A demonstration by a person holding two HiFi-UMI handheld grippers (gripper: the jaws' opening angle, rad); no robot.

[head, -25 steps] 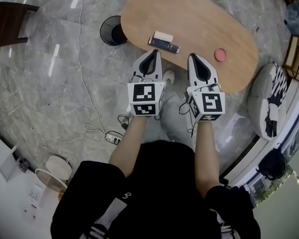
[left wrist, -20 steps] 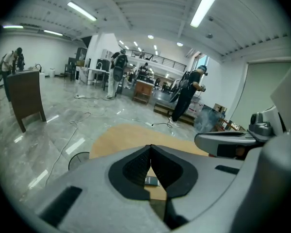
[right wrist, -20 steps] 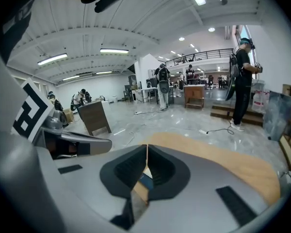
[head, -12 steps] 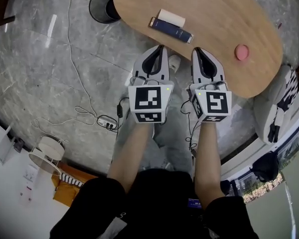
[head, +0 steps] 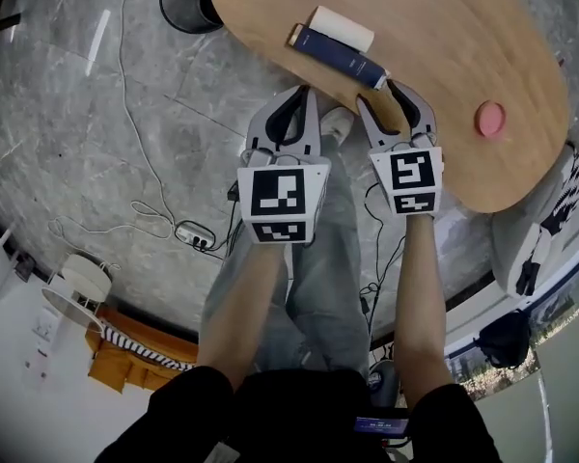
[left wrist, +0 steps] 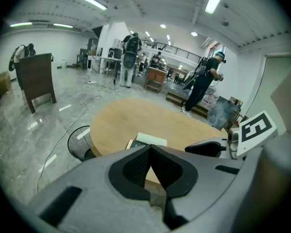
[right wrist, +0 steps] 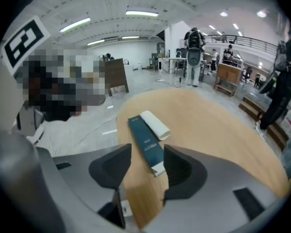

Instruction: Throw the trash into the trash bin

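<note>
1. On the wooden table (head: 444,85), close to its near edge, lies a long dark blue carton (head: 340,54). A white roll (head: 343,29) lies against its far side. Both look like the trash.
2. The right gripper (head: 391,104) has just been opening its jaws, and they stand wide apart. The carton's near end sits at the gap, with no pad pressing on it.
3. The left gripper (head: 297,99) is clenched on nothing and hangs just off the table edge.
4. The carton looks like light, thin card, probably hollow. A hard squeeze would likely dent it, and its smooth print may slip.
5. The best hold is probably across its narrow width, a little in from the near end.
6. The trash bin (head: 185,3) stands on the floor by the table's far left end, well apart from the carton.
</note>
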